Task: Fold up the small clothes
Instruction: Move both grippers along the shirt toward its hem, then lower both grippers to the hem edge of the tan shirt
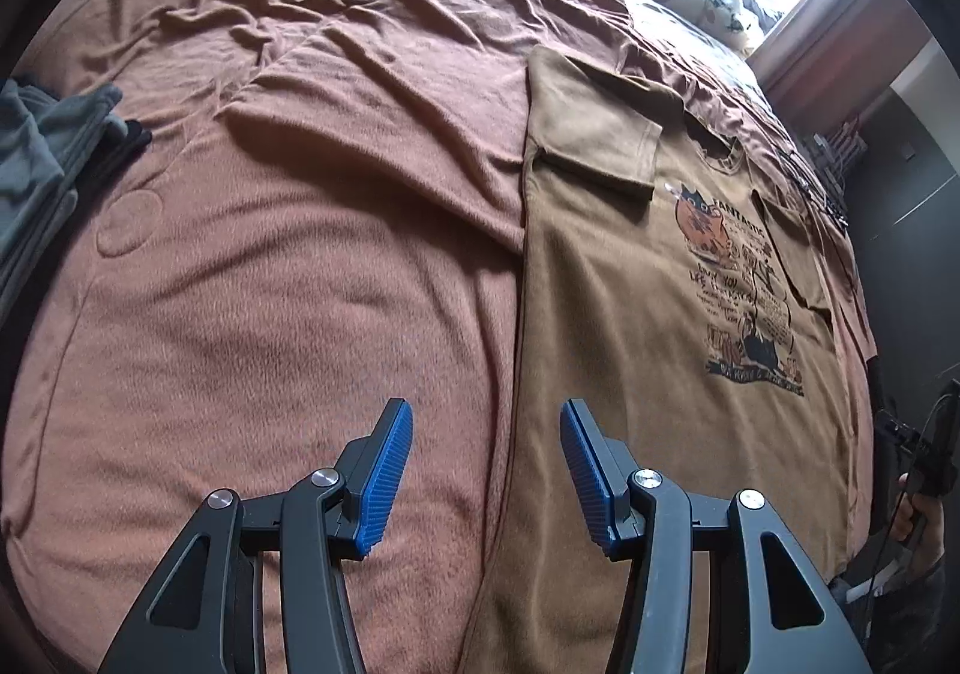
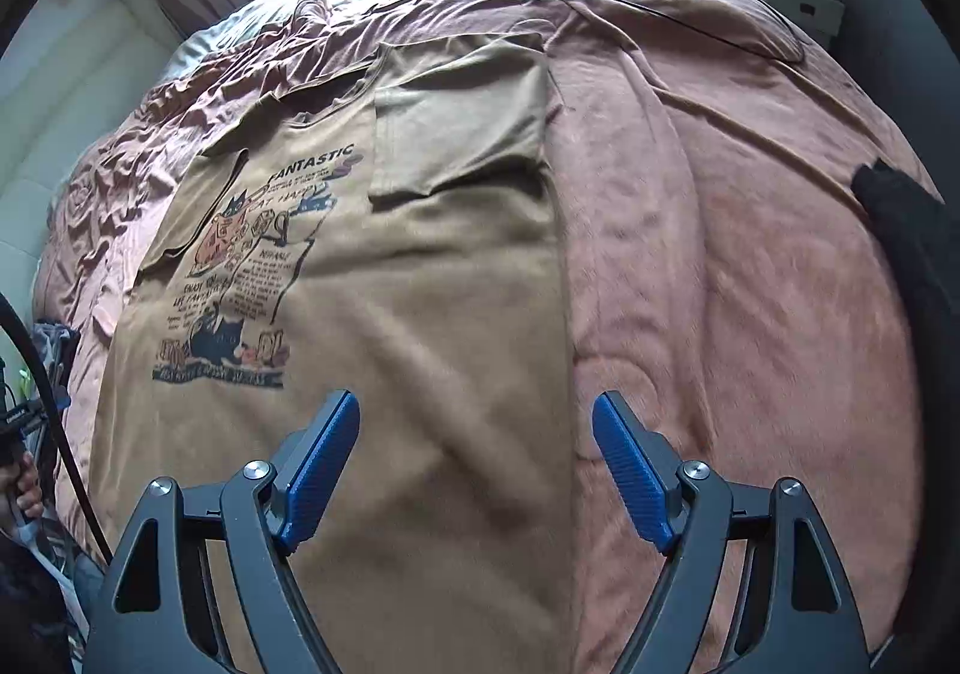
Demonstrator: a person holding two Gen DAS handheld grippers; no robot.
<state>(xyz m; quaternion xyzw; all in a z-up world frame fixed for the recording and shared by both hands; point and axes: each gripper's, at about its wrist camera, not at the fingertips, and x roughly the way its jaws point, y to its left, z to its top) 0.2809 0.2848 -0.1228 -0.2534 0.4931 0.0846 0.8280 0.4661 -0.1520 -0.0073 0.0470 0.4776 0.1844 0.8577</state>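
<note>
Across the bed's pink blanket [image 1: 270, 314] the tan T-shirt [image 2: 420, 314] lies flat, sleeves folded in, and with both your left claw [image 1: 486, 470] and right claw [image 2: 474, 464] open and empty, pinch the hem corners evenly before folding upward.

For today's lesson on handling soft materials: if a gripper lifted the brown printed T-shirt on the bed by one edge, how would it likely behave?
The T-shirt would probably drape limply: its folded-in sleeve lies flat and creased. It looks thin, so likely light. The folds may slide open when lifted, since nothing pins them on the blanket.
</note>
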